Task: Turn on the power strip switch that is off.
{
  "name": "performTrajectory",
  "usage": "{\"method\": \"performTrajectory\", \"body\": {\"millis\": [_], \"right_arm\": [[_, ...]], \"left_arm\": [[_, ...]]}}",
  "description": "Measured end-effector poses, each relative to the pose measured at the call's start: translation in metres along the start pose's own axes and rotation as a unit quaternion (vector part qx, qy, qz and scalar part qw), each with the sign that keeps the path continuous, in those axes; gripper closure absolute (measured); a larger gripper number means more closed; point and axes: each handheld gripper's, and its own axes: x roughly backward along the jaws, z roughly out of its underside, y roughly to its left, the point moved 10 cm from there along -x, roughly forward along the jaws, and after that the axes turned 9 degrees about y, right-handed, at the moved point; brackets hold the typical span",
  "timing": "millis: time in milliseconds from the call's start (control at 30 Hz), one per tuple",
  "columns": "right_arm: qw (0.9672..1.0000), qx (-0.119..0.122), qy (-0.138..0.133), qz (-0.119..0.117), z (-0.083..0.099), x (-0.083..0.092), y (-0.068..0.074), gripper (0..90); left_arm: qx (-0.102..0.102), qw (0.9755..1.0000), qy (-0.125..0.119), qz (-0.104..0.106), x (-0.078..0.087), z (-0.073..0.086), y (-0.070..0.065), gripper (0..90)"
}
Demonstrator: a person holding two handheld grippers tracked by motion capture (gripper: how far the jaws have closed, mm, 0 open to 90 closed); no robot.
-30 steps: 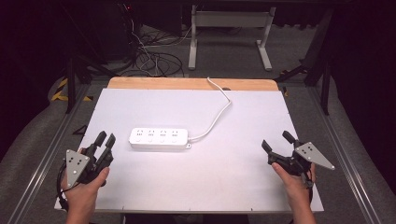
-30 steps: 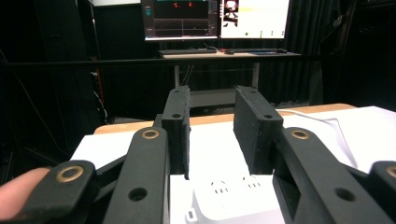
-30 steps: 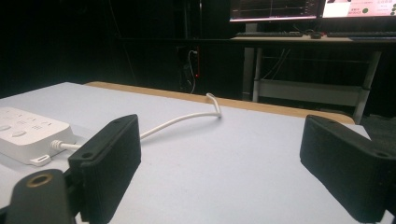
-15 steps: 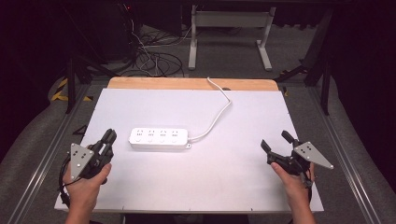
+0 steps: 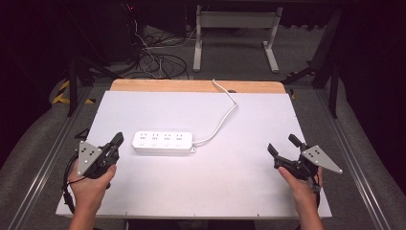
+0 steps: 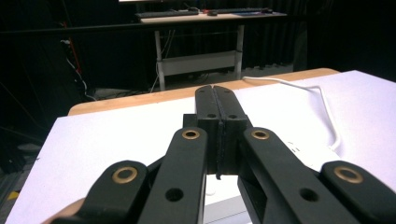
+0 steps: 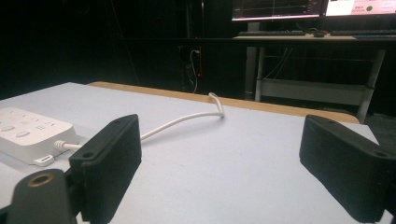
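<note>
White power strip point(image 5: 163, 142) lies left of centre on the surface point(image 5: 230, 191). Left tongs point(image 5: 116, 142), jaws pressed together, sit just beside its left end. Right tongs point(image 5: 282, 144), jaws wide, are well apart from it.

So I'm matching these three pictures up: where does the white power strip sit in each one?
High view: power strip lies left of centre on the white table, just right of the left gripper.
Left gripper view: low right, mostly behind the shut jaws.
Right gripper view: far left.
Shared landmark: its white cord.
</note>
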Motion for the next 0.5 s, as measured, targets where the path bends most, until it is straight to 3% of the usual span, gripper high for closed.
{"method": "performTrajectory", "body": {"millis": [367,500], "right_arm": [[1.0000,-0.004,-0.001,-0.001,0.000,0.001,0.000,13.8],[1.0000,-0.004,-0.001,0.000,0.000,0.001,-0.001,13.9]], "left_arm": [[0.003,0.9998,0.017,0.008,-0.007,-0.008,-0.008,90.0],[-0.007,0.9997,0.020,0.012,-0.012,-0.015,-0.017,90.0]]}}
